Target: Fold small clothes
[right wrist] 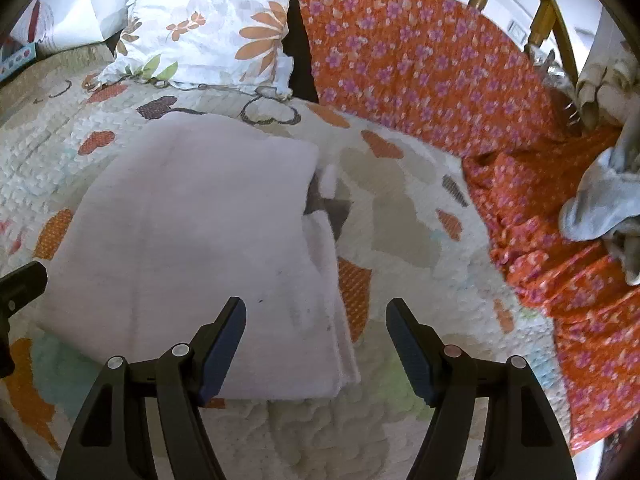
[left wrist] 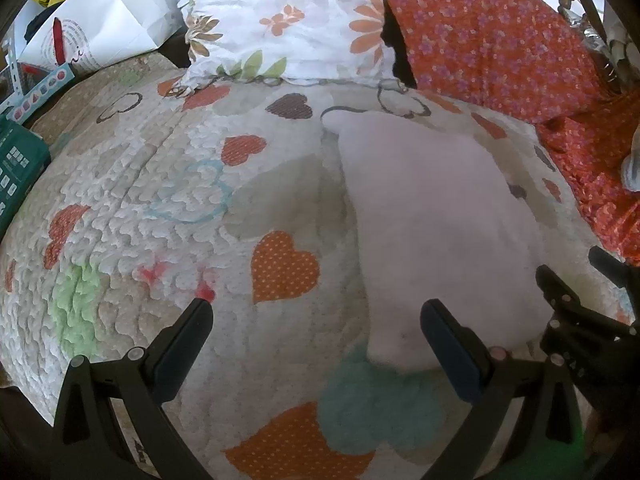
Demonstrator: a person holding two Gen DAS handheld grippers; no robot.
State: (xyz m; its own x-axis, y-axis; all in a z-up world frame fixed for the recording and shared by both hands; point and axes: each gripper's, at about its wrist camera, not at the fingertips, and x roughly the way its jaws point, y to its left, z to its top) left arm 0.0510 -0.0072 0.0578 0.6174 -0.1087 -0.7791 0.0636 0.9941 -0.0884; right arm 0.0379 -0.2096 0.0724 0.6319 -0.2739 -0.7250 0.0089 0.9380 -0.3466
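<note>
Nearest in the left wrist view, the left gripper [left wrist: 316,312] hangs with its jaws wide apart over the heart-print quilt [left wrist: 160,184], nothing between them; its right fingertip sits at the low edge of the folded white garment [left wrist: 436,216], though whether it touches is unclear. At four o'clock the right gripper [left wrist: 568,280] pokes in, dark and partly cut off.

Over to the right wrist view: the right gripper [right wrist: 316,312] also stands open, empty, and the folded white garment [right wrist: 200,248] lies flat on the quilt [right wrist: 400,200], running from six up to ten o'clock, with its stacked right-hand edges under the gap between the fingers. Only this view shows those layered edges and a small tucked fold at the cloth's right side. At nine o'clock, a tip of the left gripper [right wrist: 24,280].

Farther back, both views catch the floral pillow [left wrist: 288,20] at twelve and the orange flowered cloth [right wrist: 440,64] at two. Only the right camera shows the grey socks [right wrist: 604,200] at three; only the left shows the white paper bag [left wrist: 108,20] at ten.
</note>
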